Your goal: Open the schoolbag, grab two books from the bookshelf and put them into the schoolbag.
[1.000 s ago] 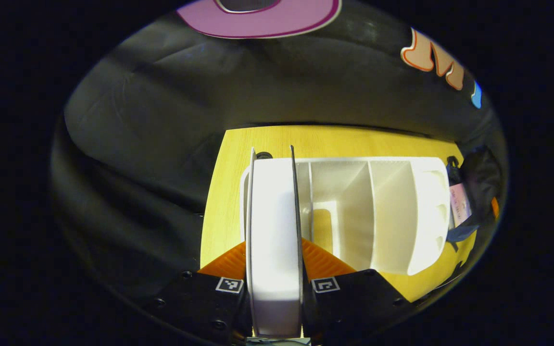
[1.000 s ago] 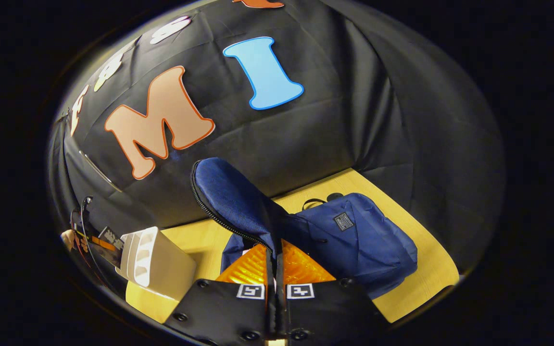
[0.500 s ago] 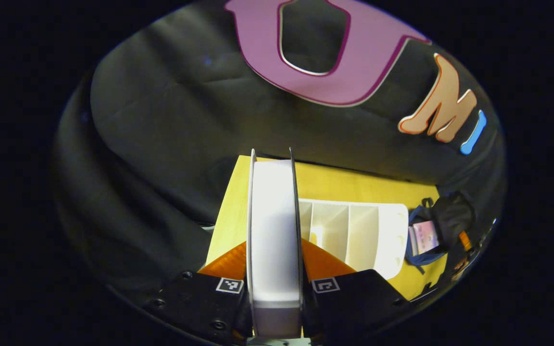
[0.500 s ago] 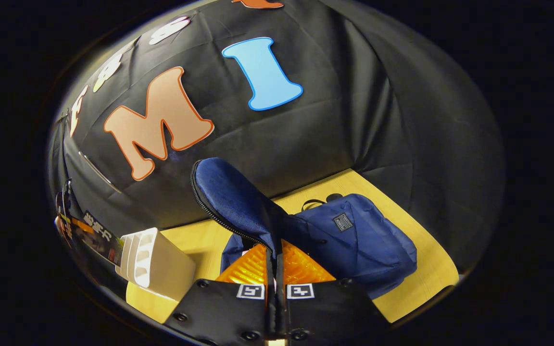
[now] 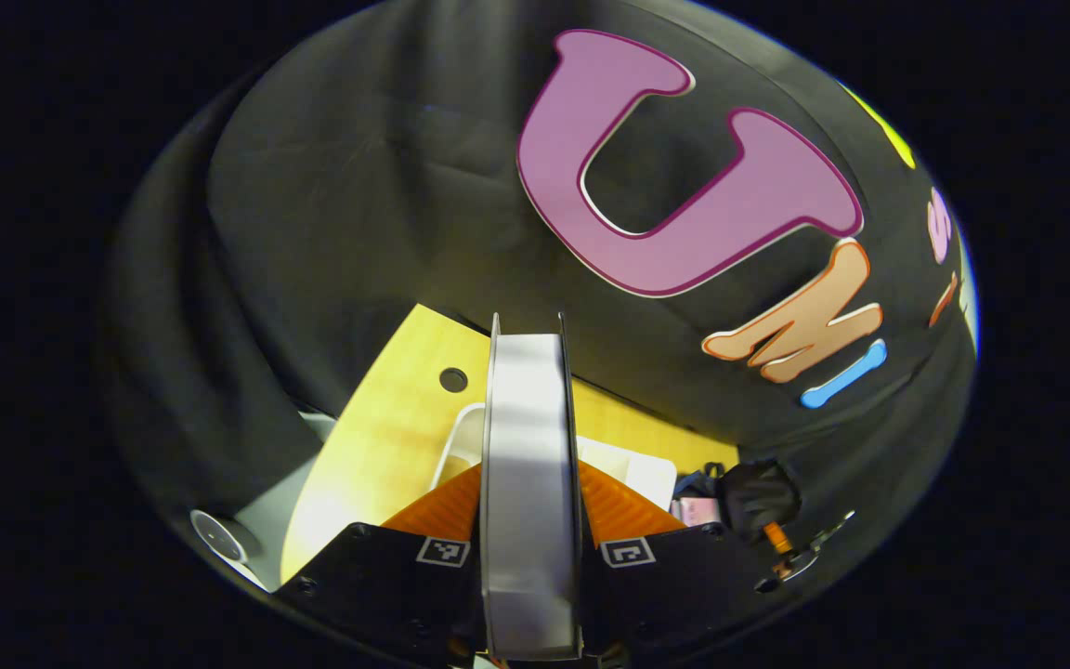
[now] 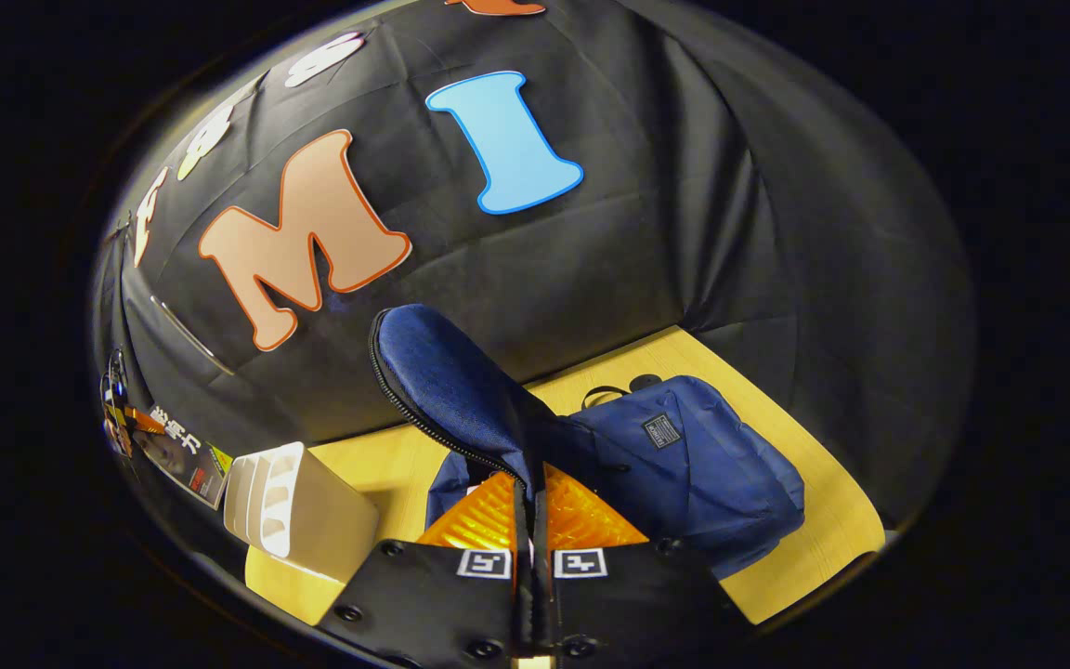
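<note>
Left hand-held gripper (image 5: 529, 506): clamped on a book (image 5: 529, 483), both fingers pressed against its covers, page edge facing the camera, upright and running straight forward between them. Held up above the white bookshelf (image 5: 632, 469), whose rim and corner peek out on either side of the book, down on the yellow tabletop (image 5: 386, 437). A round dark hole in the tabletop near its far corner. To the right, beyond the bookshelf, a dark gloved hand (image 5: 758, 497) at the edge of the blue schoolbag (image 5: 695, 485), with something pink showing just below.

Right hand-held gripper (image 6: 532, 506): closed narrow on the schoolbag's flap (image 6: 447, 386), the fabric pinched between both fingers and lifted, zipper teeth running along its raised edge. Main body of the schoolbag (image 6: 684, 474) lying on the tabletop (image 6: 823, 539) beyond and to the right, small label patch on its front, carry loop at the far end. Bookshelf (image 6: 298, 506) standing at the left near the tabletop's near edge, well apart from the bag, dividers visible. Farther left, above the bookshelf, the book (image 6: 184, 452) held tilted in the air, cover facing this way.
</note>
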`<state>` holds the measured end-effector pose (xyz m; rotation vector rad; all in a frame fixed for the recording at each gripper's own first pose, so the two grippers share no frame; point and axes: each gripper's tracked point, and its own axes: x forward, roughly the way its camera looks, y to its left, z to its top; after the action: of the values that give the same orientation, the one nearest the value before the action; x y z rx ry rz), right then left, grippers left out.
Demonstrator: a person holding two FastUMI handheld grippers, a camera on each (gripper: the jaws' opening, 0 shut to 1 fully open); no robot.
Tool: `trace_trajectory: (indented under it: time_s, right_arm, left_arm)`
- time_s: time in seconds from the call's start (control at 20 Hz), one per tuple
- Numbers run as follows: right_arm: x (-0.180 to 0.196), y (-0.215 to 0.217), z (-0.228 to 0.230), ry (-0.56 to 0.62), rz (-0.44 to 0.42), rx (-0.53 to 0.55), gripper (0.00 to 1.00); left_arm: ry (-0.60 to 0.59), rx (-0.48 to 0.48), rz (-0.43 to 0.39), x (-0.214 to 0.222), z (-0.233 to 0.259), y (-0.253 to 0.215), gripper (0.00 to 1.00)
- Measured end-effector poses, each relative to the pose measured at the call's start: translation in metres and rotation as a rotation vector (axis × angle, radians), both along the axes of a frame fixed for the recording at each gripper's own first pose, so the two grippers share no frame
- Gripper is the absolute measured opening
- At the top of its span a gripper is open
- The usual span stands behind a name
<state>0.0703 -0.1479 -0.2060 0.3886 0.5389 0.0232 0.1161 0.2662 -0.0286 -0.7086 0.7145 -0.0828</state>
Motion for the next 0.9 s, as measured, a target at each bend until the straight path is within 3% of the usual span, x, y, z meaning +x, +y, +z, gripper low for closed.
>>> trace_trajectory:
  time_s: [0.1, 0.2, 0.4, 0.55, 0.6, 0.9]
  right_arm:
    - [-0.001, -0.003, 0.001, 0.005, 0.002, -0.019, 0.01]
    - [-0.002, -0.005, 0.001, 0.012, 0.005, -0.026, 0.03]
    - [-0.004, -0.007, 0.000, 0.018, -0.004, -0.010, 0.03]
    - [-0.003, -0.004, 0.000, 0.020, 0.004, -0.007, 0.01]
    - [-0.003, -0.002, -0.001, 0.024, 0.010, 0.000, 0.03]
    - [-0.003, 0.002, -0.002, 0.024, 0.030, -0.001, 0.01]
  left_arm:
    - [-0.041, -0.197, 0.040, 0.004, -0.001, -0.019, 0.36]
    - [-0.088, -0.329, 0.053, 0.005, 0.005, -0.036, 0.37]
    - [-0.169, -0.520, 0.068, 0.005, 0.003, -0.074, 0.36]
    - [-0.182, -0.509, 0.023, 0.010, -0.015, -0.123, 0.36]
    - [-0.175, -0.532, -0.015, 0.016, -0.021, -0.162, 0.36]
    - [-0.151, -0.621, -0.103, 0.036, -0.025, -0.268, 0.36]
